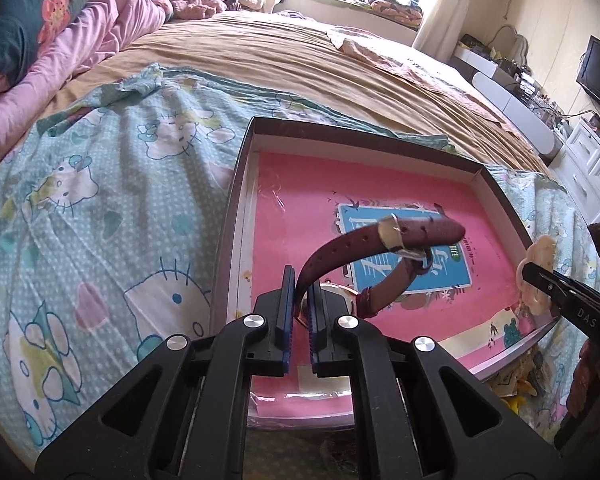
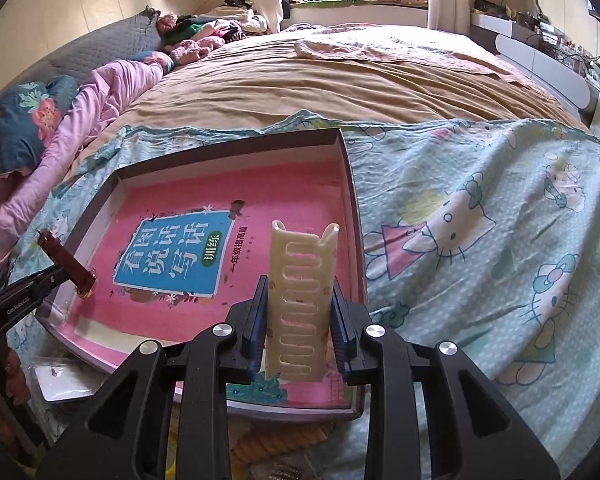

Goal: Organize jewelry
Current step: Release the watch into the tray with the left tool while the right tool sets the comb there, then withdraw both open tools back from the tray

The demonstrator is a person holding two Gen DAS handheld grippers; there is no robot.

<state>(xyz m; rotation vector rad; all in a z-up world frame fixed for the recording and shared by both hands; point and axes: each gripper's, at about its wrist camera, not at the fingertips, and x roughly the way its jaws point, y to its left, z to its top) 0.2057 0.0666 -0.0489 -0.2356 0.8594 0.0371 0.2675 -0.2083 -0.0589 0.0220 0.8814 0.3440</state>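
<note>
book [image 2: 168,256] in box [image 2: 349,184] | box on bedspread [image 2: 479,220]

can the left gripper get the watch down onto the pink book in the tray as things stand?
Probably yes. The left gripper, shut on the watch, hangs over the open tray; the pink book below looks bare. The right gripper, holding a cream hair clip, is at the tray's right side.

Left gripper [image 1: 300,280] jaws clamp watch [image 1: 373,258] above box [image 1: 242,184].
</note>
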